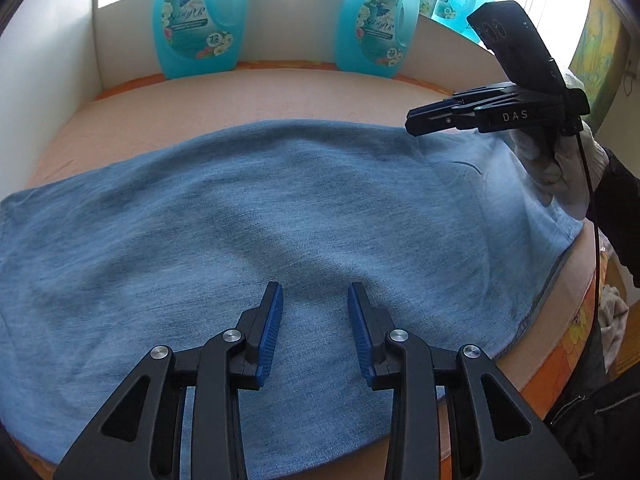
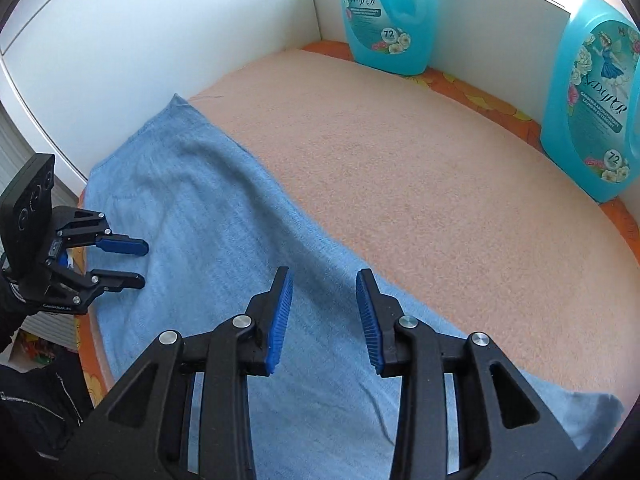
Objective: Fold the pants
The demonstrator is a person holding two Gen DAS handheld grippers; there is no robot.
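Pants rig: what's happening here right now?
A person holds a two-finger gripper in each hand over blue denim pants spread flat on a peach-covered table. The left gripper and right gripper both hover above the fabric with jaws apart, nothing between the pads. The pants look already folded into one long strip, with no grip on them at this moment. Two blue detergent bottles stand at the back, clear of the work.

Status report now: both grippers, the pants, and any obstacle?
Left gripper open, empty, over pants. Right gripper open, empty. Pants flat on pad. Two detergent bottles behind, clear.
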